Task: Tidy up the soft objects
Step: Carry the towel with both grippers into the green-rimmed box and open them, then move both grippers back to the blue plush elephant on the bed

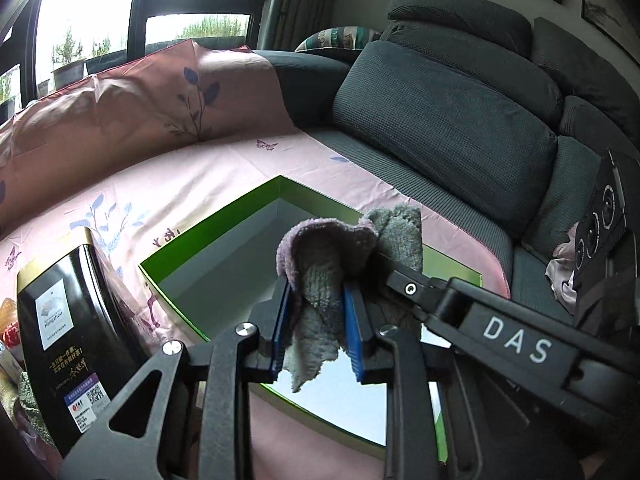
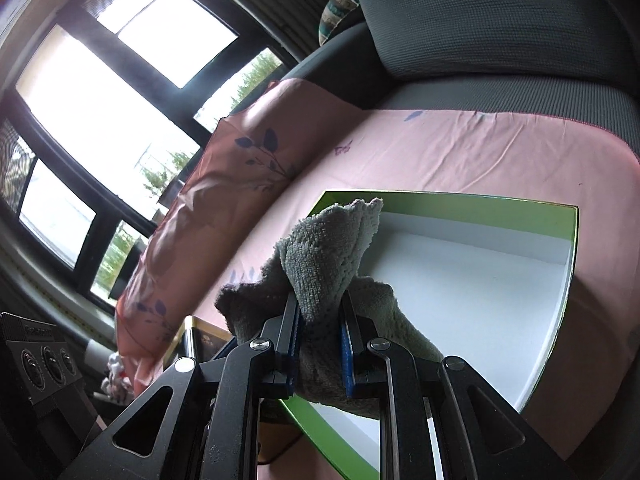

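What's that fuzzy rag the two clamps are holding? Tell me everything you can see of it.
The cloth is a small grey terry towel, fluffy, with a lilac-tinted side. It is bunched and crumpled, not folded. The left gripper and the right gripper both pinch it between blue pads, so it hangs in the air above the open green box, loose ends drooping. It does not touch the box.

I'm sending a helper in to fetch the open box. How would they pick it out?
Find the grey sofa with the pink floral sheet spread on its seat. The green box sits on that sheet, lidless and white inside, unlike the closed black tin beside it.
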{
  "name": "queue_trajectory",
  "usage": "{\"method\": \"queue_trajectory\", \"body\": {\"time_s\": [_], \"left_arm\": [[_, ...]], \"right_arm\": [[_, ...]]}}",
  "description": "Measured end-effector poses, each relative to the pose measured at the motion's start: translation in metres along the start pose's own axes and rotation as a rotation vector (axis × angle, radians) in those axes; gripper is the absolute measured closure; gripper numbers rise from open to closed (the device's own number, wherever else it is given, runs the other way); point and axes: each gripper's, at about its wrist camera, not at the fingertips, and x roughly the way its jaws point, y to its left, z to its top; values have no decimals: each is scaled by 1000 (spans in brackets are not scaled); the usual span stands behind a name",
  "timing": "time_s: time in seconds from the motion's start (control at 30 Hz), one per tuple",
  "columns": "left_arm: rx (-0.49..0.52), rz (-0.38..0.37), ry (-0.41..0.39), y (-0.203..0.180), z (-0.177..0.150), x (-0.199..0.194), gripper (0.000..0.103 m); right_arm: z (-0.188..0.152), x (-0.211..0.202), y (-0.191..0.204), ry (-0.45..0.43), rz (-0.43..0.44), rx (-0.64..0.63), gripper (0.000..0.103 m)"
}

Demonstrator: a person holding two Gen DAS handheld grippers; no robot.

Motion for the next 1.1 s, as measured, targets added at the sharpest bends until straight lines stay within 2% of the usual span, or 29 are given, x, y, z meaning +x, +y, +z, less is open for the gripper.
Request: {"method": "queue_trajectory", "body": {"time_s": [0.17, 0.2, 0.23, 0.3, 0.37, 0.4, 0.5, 0.63, 0.67, 0.73, 0.8, 0.9, 1.0, 1.03, 1.1], "left_arm": [[3, 45, 7, 2, -2, 1, 79], [0, 54, -1, 4, -1, -1, 79], [-7, 61, -11, 7, 1, -4, 79], [-25, 72, -31, 14, 4, -11, 76], [-53, 95, -40, 22, 8, -19, 70], [-69, 114, -45, 27, 10, -24, 67], [-109, 144, -80, 39, 14, -44, 62], [-125, 168, -148, 55, 14, -81, 55], [-128, 179, -166, 59, 13, -91, 52], [-154, 203, -197, 70, 9, -111, 49], [-197, 210, -220, 83, 4, -130, 47], [-241, 210, -239, 102, -7, -155, 45], [-255, 267, -247, 118, -21, -176, 44], [-259, 294, -252, 124, -26, -184, 44], [-278, 335, -252, 138, -40, -197, 41]], "right_arm": [[-1, 6, 1, -17, -62, -33, 84], [-1, 5, 1, -27, -83, -34, 79], [-1, 3, 2, -36, -107, -37, 74], [-1, -1, 3, -67, -143, -43, 42], [0, -6, 3, -94, -157, -47, 26], [1, -8, 3, -103, -164, -47, 21], [1, -8, 5, -108, -245, -73, 21], [-6, 8, 11, -103, -495, -185, 21], [-9, 11, 12, -108, -523, -214, 21], [-15, 16, 13, -73, -513, -253, 21], [-21, 16, 17, -43, -551, -290, 21], [-30, 14, 26, -48, -603, -342, 21], [-38, 22, 28, -39, -654, -374, 21], [-39, 23, 27, -38, -644, -366, 21], [-38, 19, 21, -35, -530, -287, 21]]}}
